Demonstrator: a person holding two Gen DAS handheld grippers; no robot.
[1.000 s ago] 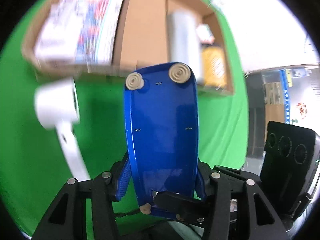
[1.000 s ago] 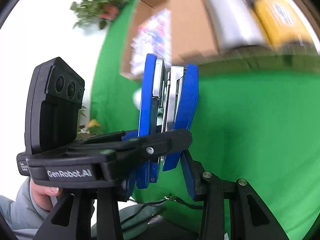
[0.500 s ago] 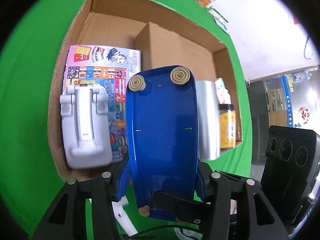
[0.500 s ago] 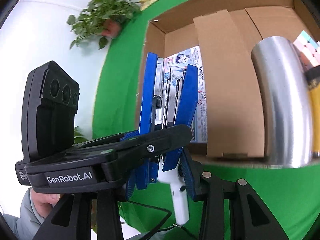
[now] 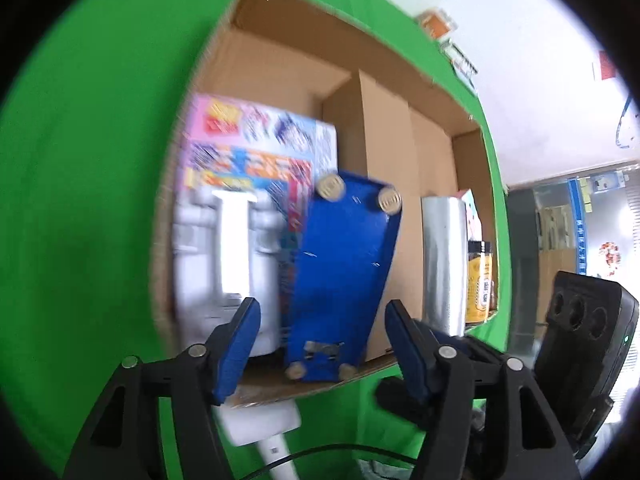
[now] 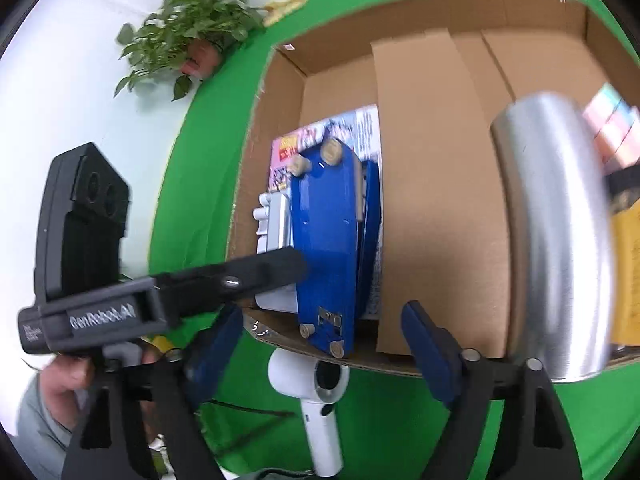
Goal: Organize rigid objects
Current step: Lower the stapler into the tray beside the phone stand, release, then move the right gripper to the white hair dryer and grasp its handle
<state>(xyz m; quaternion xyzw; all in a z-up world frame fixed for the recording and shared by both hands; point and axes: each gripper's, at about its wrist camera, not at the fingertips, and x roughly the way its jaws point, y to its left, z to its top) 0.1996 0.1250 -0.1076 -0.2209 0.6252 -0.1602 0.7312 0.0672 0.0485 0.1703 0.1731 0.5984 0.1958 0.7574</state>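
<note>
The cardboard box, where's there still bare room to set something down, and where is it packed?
Free: the bare floor at the far end of the cardboard box, beyond the colourful carton. Crowded: the near end, where the white device, blue stapler, brown inner box, steel cylinder and yellow jar sit side by side.
</note>
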